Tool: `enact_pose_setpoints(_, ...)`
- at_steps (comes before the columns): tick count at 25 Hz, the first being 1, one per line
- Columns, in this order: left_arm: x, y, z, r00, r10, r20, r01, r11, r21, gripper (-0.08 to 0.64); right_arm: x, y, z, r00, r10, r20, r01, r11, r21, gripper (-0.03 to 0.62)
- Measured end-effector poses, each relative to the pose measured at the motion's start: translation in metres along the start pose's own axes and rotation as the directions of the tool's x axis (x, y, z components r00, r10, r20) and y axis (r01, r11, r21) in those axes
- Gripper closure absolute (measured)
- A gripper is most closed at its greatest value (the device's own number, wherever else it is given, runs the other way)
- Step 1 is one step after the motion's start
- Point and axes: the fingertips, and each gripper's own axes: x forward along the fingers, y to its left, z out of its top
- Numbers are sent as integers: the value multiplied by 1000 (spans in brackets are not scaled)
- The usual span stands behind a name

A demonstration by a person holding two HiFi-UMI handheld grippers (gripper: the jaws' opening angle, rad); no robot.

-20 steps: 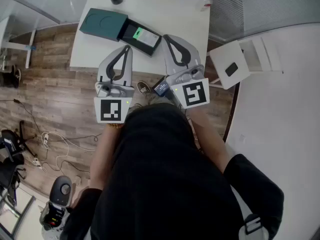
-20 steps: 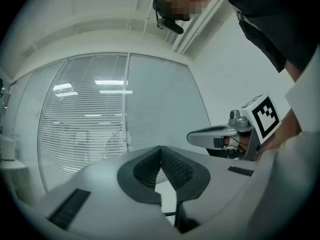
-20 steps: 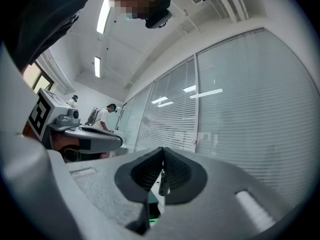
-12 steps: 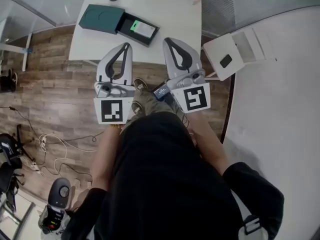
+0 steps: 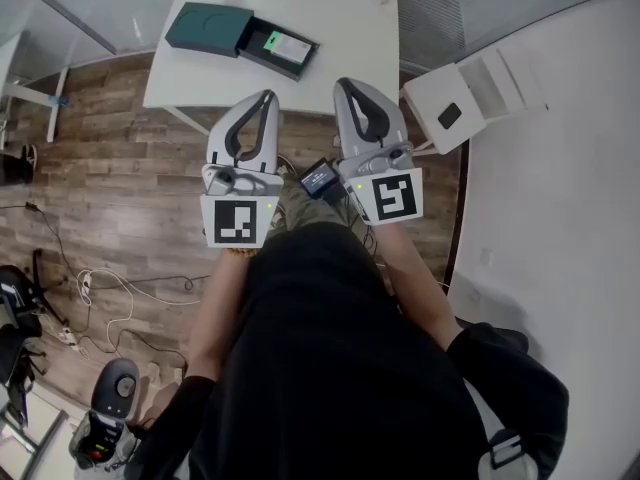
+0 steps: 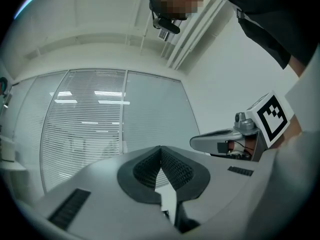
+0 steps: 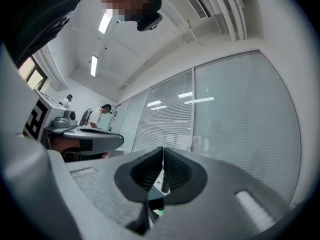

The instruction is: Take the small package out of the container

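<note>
Fig. 1, approach | left gripper (image 5: 267,98), right gripper (image 5: 343,85): jaws closed, empty | small package (image 5: 289,44) in container (image 5: 250,46), well ahead of both jaw tips | advised: open 1 gripper before reaching in.

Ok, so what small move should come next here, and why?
Probably bring the right gripper forward over the table to the open container and part its jaws. It and the left gripper are shut and empty, well short of the container, while the small package lies inside it, untouched.
</note>
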Motion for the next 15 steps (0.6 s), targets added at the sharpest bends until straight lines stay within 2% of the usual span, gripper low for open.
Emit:
enact_pose_setpoints(4, -6, 1, -1, 1000, 6, -17, -6, 1000, -5, 554, -2, -1, 2, 1000, -14, 15, 14, 1000, 6, 591)
enact_pose_setpoints(7, -5, 0, 4, 1000, -5, 8, 4, 999, 37, 554, -2, -1, 2, 1000, -11, 6, 11, 1000, -1, 591)
enact_pose_setpoints(11, -2, 4, 0, 1000, 10, -4, -10, 1000, -9, 554, 2, -1, -2, 1000, -6, -17, 5, 1000, -14, 591)
enact_pose_setpoints(15, 2, 5, -2, 1000, 2, -12, -2, 1000, 11, 554, 5, -6, -5, 1000, -12, -14, 11, 1000, -14, 591)
